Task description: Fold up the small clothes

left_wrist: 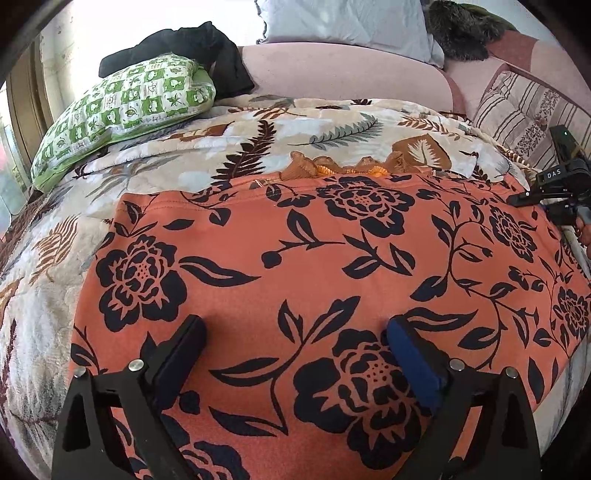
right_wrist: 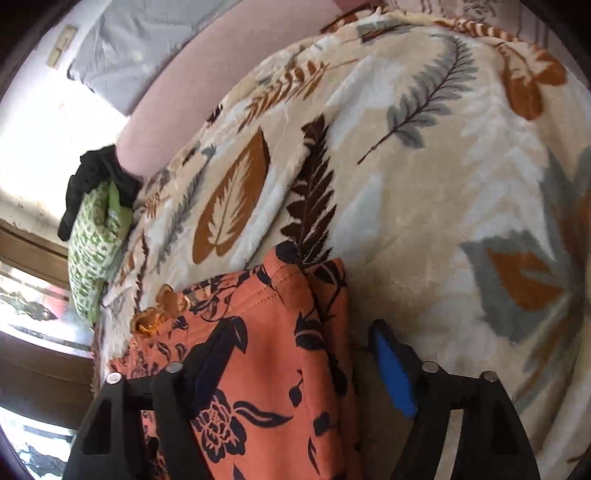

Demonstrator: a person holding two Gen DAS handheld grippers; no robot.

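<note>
An orange garment with black flower print (left_wrist: 314, 266) lies spread flat on the leaf-patterned blanket (left_wrist: 221, 147), with an orange frilled edge (left_wrist: 332, 168) at its far side. My left gripper (left_wrist: 295, 350) is open, just above the garment's near part, holding nothing. My right gripper (right_wrist: 295, 358) is open at the garment's corner (right_wrist: 269, 332); its left finger is over the cloth, its right finger over the blanket (right_wrist: 424, 184). The right gripper also shows in the left wrist view (left_wrist: 554, 192) at the garment's right edge.
A green patterned pillow (left_wrist: 122, 110) with a black cloth (left_wrist: 192, 48) behind it lies at the far left. A pink headboard cushion (left_wrist: 351, 74), a grey pillow (left_wrist: 347, 22) and a striped pillow (left_wrist: 524, 114) line the back.
</note>
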